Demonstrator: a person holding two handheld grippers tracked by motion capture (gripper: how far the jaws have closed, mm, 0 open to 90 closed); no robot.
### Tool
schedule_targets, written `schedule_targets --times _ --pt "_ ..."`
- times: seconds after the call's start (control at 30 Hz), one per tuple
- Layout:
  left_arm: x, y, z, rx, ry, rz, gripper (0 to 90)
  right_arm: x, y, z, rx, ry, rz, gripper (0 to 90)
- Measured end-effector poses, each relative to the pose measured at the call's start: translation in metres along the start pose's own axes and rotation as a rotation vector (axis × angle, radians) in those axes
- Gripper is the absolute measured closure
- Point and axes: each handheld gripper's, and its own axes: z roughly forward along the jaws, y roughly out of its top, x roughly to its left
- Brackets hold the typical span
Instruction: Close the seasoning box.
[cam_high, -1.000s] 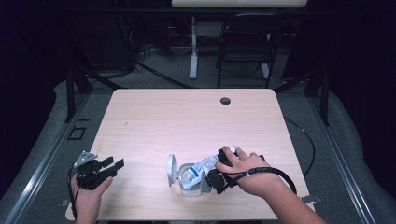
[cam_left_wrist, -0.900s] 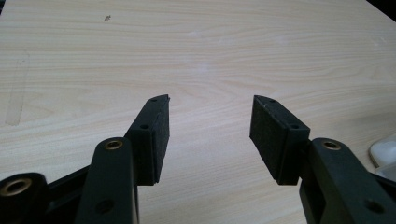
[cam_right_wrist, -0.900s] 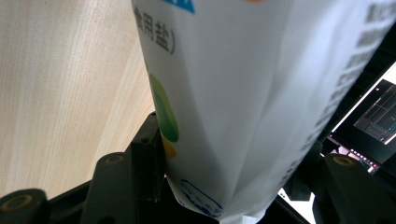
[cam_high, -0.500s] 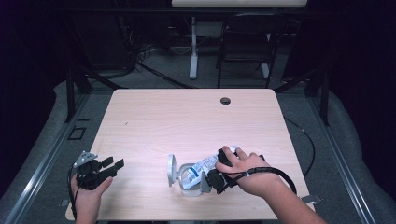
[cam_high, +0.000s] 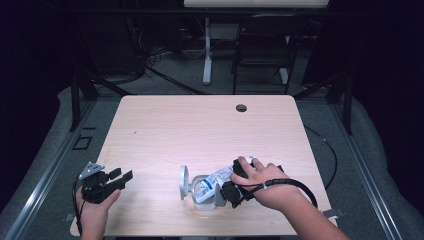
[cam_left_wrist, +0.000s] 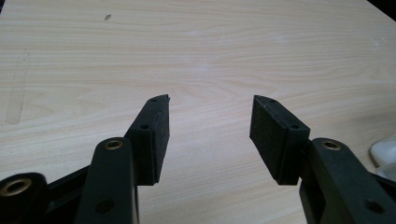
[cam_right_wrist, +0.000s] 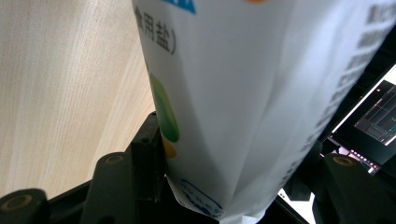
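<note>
The right gripper is holding a white salt bag between its two black jaws, near the front edge of the wooden table, a little right of the middle. In the right gripper view the bag is sitting between the jaws, and the left pad is pressing on its printed side; the jaws are standing wide because the bag is thick. The bag is carrying Chinese letters, a blue label and a green and yellow mark. In the high view the bag is lying tilted, and its lower end is pointing into a small white container that is standing on the table with its round lid open and upright at its left. The person's right hand is gripping the tool from above.

The left gripper is resting near the front left corner of the table, well apart from the bag. In the left gripper view its pads are standing open over bare wood, holding nothing.
</note>
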Motion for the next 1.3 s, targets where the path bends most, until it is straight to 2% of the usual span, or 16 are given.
schedule_targets --times 1.03,1.07,1.3 --pt "0.0001 -0.0001 0.0002 -0.002 0.001 -0.001 48.0 -0.0011 0.0007 -0.0011 0.004 0.005 -0.009 43.9" --pt "0.0002 -0.0001 0.0001 0.001 0.001 0.000 48.0 -0.0023 0.0015 -0.0029 0.024 0.003 -0.025 43.9" --pt "0.0005 -0.0003 -0.0002 -0.007 0.000 -0.002 48.0 -0.0021 0.0014 -0.0016 0.009 0.007 -0.020 44.1"
